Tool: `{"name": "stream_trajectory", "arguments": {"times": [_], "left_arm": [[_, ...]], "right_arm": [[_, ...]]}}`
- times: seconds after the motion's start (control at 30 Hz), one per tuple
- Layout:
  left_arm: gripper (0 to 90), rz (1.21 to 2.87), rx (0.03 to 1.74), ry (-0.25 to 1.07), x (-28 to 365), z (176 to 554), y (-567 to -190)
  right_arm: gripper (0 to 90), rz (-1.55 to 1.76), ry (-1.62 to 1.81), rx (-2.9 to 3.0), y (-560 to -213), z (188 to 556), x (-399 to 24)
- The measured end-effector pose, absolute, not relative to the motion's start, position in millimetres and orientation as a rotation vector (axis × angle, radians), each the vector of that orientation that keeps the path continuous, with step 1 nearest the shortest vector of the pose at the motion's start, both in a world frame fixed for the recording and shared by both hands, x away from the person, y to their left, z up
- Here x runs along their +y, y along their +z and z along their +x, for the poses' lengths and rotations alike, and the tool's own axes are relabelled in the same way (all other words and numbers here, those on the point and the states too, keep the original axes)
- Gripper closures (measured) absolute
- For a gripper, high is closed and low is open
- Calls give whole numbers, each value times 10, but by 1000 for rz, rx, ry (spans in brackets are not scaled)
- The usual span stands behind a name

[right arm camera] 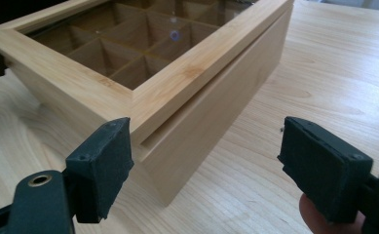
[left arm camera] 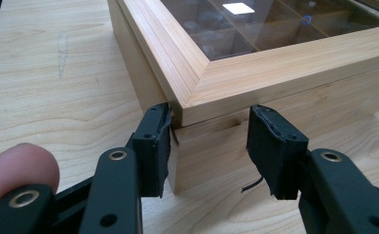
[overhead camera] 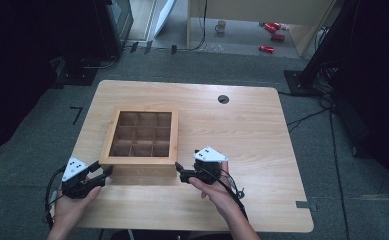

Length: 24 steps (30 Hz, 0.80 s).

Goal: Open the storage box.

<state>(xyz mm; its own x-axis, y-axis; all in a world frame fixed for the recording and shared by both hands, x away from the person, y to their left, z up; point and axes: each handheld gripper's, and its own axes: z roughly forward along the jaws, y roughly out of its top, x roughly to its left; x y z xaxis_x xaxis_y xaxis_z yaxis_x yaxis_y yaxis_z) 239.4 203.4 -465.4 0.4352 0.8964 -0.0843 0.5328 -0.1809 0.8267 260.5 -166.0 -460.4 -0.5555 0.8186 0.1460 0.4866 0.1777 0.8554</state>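
Left gripper pinching near-left corner of wooden box; right gripper spread at near-right corner. Advice: holding base steady, hooking lid edge, lifting slowly.

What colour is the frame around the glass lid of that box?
Pale, honey-toned wood with fine straight grain; the lid frame shows best in the left gripper view.
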Motion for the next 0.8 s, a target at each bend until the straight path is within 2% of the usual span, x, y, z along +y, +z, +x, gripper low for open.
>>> {"name": "stream_trajectory", "arguments": {"times": [0.8], "left_arm": [[514,1837,1196,554,2034,2401,-4571]], "right_arm": [[190,1146,1346,2132,-4725,2663,-1466]]}}
